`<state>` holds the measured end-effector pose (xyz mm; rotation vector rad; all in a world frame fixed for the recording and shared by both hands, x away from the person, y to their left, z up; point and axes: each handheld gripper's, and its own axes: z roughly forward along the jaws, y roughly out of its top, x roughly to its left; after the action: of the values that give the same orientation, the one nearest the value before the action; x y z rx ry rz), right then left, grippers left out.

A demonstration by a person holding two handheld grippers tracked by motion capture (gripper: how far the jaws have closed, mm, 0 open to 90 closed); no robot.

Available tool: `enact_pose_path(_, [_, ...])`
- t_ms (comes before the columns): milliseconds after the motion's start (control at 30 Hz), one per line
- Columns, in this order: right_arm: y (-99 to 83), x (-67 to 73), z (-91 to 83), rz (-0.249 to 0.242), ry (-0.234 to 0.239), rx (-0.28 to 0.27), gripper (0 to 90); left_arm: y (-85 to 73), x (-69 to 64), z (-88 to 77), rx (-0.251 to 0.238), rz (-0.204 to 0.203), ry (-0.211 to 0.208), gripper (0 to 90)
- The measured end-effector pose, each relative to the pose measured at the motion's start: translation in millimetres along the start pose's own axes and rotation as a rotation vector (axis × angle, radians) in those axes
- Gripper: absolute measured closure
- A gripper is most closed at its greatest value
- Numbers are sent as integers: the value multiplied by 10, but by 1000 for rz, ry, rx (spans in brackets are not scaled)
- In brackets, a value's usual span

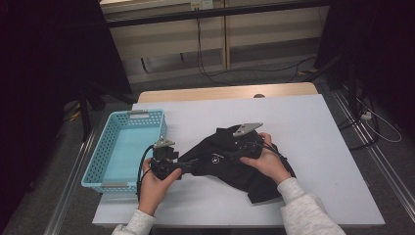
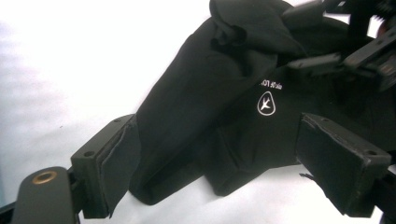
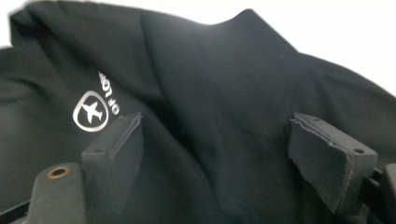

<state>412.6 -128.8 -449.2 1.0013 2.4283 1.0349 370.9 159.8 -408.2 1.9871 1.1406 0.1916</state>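
Lying between spread fingers point(image 2: 112, 158): black garment point(image 2: 224, 107)

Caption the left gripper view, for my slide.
Open left gripper straddling a crumpled black garment with a white logo.

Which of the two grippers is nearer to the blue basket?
The left gripper: it sits beside the blue basket, while the right gripper is over the black garment.

The black garment point(image 3: 224, 93) runs past the right gripper view's edges, its white lettering point(image 3: 108, 95) partly folded under. In the left gripper view, the right tool point(image 2: 345, 51) is blurred and cropped.
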Motion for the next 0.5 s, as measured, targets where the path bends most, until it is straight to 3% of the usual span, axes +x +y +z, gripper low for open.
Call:
enact_pose_path(100, [-19,58,91,-7,-34,28,254,-1,1,-6,0,1,2,146])
enact_pose_path(133, [-9,81,89,-16,-26,28,393,2,-4,-9,0,1,1,146])
enact_pose_path(167, [0,93,72,-22,14,22,647,5,-10,-10,-2,2,1,146])
enact_pose_path(200, [-5,107,65,-38,7,19,747,10,-17,-13,-3,6,-1,146])
enact_pose_path(233, [-19,128,71,-50,-3,6,793,15,-26,-15,-3,6,0,146])
enact_pose_path(367, [-34,124,36,-27,16,4,861,18,-47,-13,-7,16,-8,146])
enact_pose_path(433, [-42,64,-13,-2,8,2,863,14,-50,-1,-5,12,-6,146])
enact_pose_path(500, [-49,-47,-108,41,-10,-34,863,10,-46,14,0,15,-10,146])
